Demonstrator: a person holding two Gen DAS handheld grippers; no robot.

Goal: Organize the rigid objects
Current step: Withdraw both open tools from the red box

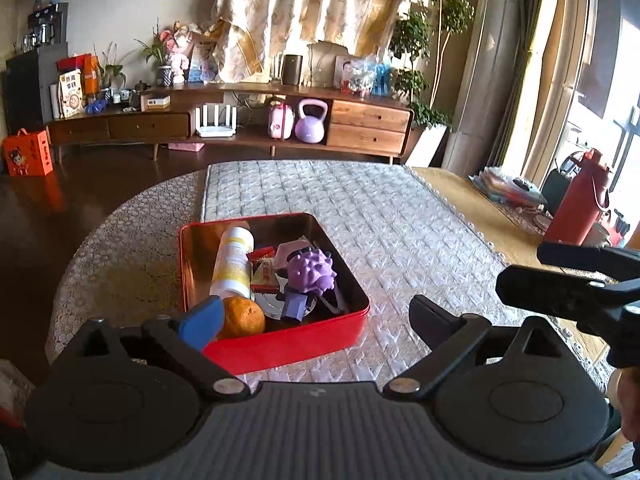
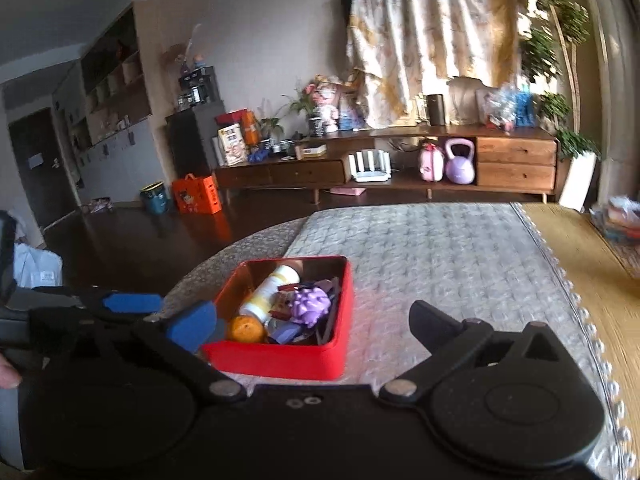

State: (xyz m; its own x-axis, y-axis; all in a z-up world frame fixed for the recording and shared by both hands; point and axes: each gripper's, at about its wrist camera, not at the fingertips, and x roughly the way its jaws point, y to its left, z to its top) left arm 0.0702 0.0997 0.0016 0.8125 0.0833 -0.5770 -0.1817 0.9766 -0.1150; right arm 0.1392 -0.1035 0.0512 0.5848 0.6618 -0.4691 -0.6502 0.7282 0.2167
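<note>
Left wrist: left gripper (image 1: pixel 316 316) is hanging spread wide, gripping nothing, above the near edge of the red tin (image 1: pixel 280 344) sitting mid-table on the quilted cloth (image 1: pixel 400 220). Tin is holding a white bottle (image 1: pixel 234 260), orange (image 1: pixel 243 317), spiky purple toy (image 1: pixel 312 272).

Right wrist: right gripper (image 2: pixel 316 320) is also gaping wide, empty, tin (image 2: pixel 276 358) just beyond its fingers.

Black plastic left claw (image 1: pixel 316 318), right claw (image 2: pixel 314 322): blue finger pads (image 1: pixel 204 320), silver pivot screws.
</note>
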